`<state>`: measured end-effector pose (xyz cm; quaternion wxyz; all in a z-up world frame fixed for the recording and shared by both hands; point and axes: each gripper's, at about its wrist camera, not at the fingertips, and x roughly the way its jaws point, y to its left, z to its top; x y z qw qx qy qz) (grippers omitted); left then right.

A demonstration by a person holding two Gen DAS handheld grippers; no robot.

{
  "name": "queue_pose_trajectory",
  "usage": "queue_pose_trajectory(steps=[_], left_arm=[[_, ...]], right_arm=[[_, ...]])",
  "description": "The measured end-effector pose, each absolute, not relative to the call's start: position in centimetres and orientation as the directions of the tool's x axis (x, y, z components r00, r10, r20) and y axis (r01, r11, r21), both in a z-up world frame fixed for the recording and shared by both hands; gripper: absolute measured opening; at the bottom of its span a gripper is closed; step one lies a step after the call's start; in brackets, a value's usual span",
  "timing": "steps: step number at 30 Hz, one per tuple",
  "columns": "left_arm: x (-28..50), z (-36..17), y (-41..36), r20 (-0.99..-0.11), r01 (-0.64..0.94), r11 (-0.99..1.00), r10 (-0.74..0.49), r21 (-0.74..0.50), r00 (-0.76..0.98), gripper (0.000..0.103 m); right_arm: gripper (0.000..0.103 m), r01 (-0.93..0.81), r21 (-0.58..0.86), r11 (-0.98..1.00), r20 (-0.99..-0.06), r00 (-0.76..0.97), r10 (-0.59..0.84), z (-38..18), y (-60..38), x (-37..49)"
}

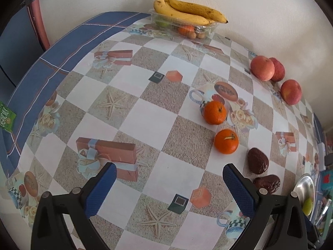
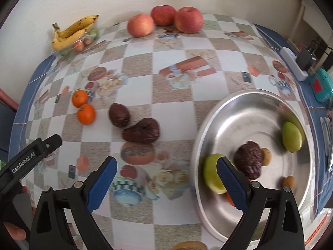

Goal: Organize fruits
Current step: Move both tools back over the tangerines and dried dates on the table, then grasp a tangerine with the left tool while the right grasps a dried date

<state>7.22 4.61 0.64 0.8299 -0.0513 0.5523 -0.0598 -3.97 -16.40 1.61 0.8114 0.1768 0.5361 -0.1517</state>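
Checkered tablecloth [image 1: 149, 123] fills my left view: my left gripper [image 1: 168, 189] hangs wide and empty, two oranges [image 1: 226, 141] right of centre, bananas [image 1: 187, 10] on a clear tray [image 1: 205, 29] at top. Only my right view shows the steel bowl [image 2: 210, 125] properly, lower right, holding green fruits [image 2: 291, 136]; my right gripper [image 2: 166, 184] gapes wide, empty.

Three apples [image 2: 166, 20] by wall, two oranges [image 2: 83, 108] — two avocados [image 2: 133, 125] mid-table
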Motion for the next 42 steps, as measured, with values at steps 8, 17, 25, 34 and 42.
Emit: queue_pose_trajectory(steps=[8, 17, 25, 34, 42], left_arm=[[7.8, 1.5, 3.9, -0.887, 0.080, 0.982, -0.188, -0.170, 0.422, 0.103], [8.4, 2.3, 2.2, -0.851, 0.155, 0.962, -0.272, -0.226, 0.449, 0.103], [10.2, 1.4, 1.5, -0.858, 0.174, 0.951, -0.305, -0.254, 0.413, 0.103], [10.9, -0.3, 0.2, -0.890, 0.183, 0.955, -0.285, -0.232, 0.355, 0.102], [11.0, -1.5, -1.1, -0.893, 0.219, 0.939, -0.326, -0.266, 0.310, 0.091]], right_arm=[[0.097, 0.416, 0.137, 0.899, -0.914, 0.403, -0.047, 1.9, -16.2, -3.1], [0.097, 0.382, 0.209, 0.900, -0.872, 0.489, -0.005, 2.9, -16.2, -1.9], [0.097, 0.342, 0.219, 0.914, -0.855, 0.519, 0.011, 3.2, -15.6, -0.6], [0.097, 0.340, 0.211, 0.917, -0.881, 0.473, 0.027, 1.6, -15.5, 0.7], [0.097, 0.352, 0.175, 0.920, -0.921, 0.389, 0.026, -1.1, -15.3, 1.7]])
